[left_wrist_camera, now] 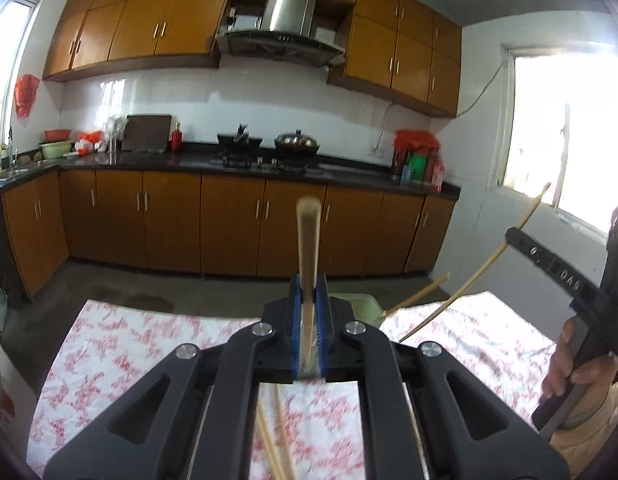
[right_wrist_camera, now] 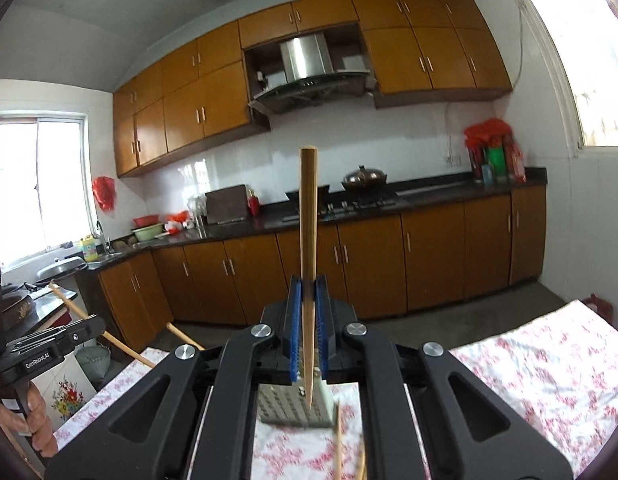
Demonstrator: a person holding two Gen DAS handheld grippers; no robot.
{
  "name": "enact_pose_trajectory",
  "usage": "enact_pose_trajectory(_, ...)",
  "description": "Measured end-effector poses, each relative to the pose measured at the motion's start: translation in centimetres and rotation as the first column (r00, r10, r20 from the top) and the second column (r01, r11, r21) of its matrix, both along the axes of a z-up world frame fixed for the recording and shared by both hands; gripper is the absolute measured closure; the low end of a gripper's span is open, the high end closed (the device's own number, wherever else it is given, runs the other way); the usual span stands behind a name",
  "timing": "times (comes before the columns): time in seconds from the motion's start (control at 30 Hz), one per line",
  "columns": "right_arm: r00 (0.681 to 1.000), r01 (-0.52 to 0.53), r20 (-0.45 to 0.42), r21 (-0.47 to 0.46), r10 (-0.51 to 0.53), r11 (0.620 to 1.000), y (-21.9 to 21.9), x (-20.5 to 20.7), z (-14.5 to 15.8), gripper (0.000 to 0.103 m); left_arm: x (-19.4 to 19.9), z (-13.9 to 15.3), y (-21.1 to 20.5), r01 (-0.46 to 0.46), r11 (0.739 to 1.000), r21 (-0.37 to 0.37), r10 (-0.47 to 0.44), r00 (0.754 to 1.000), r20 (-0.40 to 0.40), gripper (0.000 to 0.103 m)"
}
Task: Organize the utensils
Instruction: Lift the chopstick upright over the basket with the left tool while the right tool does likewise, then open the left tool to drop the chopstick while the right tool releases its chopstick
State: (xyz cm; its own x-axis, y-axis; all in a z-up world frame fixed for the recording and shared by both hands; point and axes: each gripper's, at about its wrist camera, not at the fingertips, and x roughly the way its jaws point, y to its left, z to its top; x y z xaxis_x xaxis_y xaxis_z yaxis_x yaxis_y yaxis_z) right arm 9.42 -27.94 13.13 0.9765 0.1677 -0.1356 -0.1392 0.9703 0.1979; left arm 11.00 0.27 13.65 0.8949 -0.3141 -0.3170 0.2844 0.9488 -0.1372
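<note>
So both grippers were clamped shut on a chopstick each here: the left gripper (left_wrist_camera: 309, 312) had its blue pads pinching a pale, slim bamboo chopstick (left_wrist_camera: 308, 248) that stuck up and away from the camera, and the right gripper (right_wrist_camera: 308, 320) held a second tapered bamboo chopstick (right_wrist_camera: 308, 240) the same way, pointed end hanging down below the jaws. Both were up in the air above the table with the pink floral cloth (left_wrist_camera: 149, 340), and a few more loose chopsticks (left_wrist_camera: 275, 440) lay on the cloth below. These things looked about as light as it gets, stiff but thin, and smooth enough that I'd expect them to swivel or slide if pinched off-centre. Grabbing near the middle of the length seemed smartest to me, since a hold near the tip would let the long end lever around. There was a perforated metal holder (right_wrist_camera: 297, 408) sitting on the cloth under the right gripper, probably where they belong.
</note>
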Motion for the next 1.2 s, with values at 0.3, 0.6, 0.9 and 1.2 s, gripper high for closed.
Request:
enact_pose_trajectory(0.3,0.997,0.01,0.076,-0.012,-0.009,1.0,1.6,2.1,0.6,0.095,1.8,3.4,-2.5,-0.059,0.995,-0.08,0.072,0.982,0.174,0.095)
enact_pose_trajectory(0.6,0.999,0.031,0.04,0.002,-0.031,1.0,1.8,5.6,-2.2,0.095,6.9,-0.1,-5.5,-0.075,0.994,-0.076,0.088,0.976,0.198,0.095)
enact_pose_trajectory(0.9,0.998,0.004,-0.07,0.02,-0.003,1.0,1.8,7.0,-4.7,0.095,10.2,-4.7,-5.0,-0.074,0.995,-0.071,0.078,0.995,0.062,0.095)
enact_pose_trajectory(1.2,0.999,0.006,-0.046,0.014,-0.006,1.0,1.4,4.5,-2.8,0.074,8.3,-3.6,-3.5,-0.058,0.994,-0.092,0.065,0.995,0.08,0.087)
